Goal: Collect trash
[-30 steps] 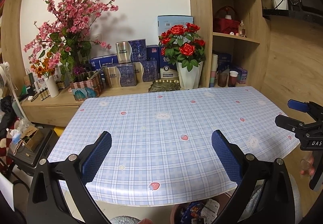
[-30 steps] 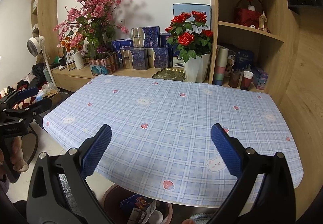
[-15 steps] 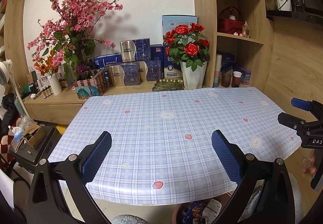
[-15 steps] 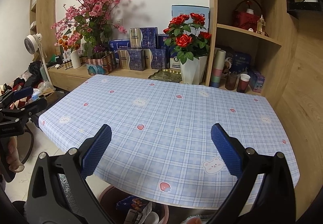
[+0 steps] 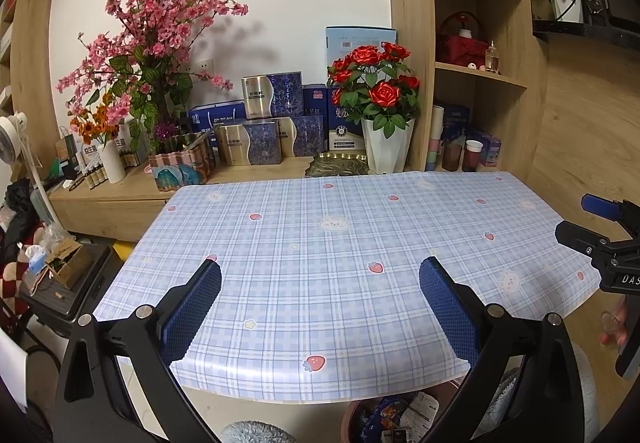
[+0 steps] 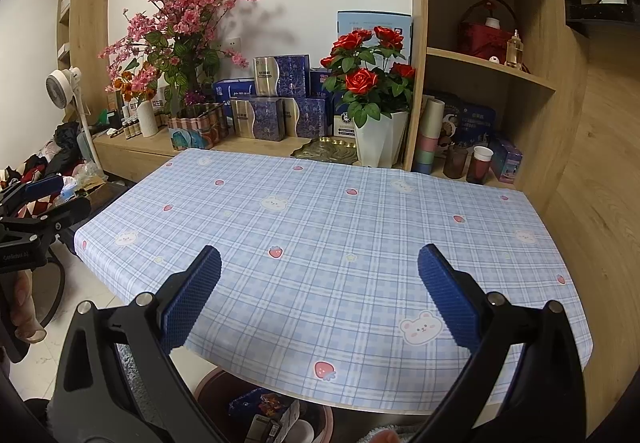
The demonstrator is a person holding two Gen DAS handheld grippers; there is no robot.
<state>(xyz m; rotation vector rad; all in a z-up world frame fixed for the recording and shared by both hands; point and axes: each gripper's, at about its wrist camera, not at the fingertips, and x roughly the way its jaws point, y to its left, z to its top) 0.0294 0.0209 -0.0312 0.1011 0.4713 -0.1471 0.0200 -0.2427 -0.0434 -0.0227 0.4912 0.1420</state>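
Grippers: two, the left gripper (image 5: 320,307) and the right gripper (image 6: 320,295), each with two blue-padded fingers (image 5: 192,307) set wide apart and holding nothing.
Other gripper in view: the right one shows at 3 o'clock in the left wrist view (image 5: 600,235); the left one shows at 9 o'clock in the right wrist view (image 6: 36,211).
Trash: one brown bin (image 6: 224,391) on the floor at 6 o'clock, partly hidden under the near edge of the table (image 6: 360,227); inside lie wrappers and paper (image 6: 272,415), too mixed to count.
Table: one, covered by a blue checked cloth with strawberry and bear prints; both grippers hover over its near edge.
Flowers: one white pot of red roses (image 5: 380,91) at 12 o'clock behind the table, one pink blossom arrangement (image 5: 156,27) at 11 o'clock.
Boxes: several blue and silver boxes (image 5: 272,119) stacked between the two plants.
Cups: two dark cups (image 6: 468,163) on the low shelf at 2 o'clock.
Fan: one white fan (image 6: 64,83) at 9 o'clock.
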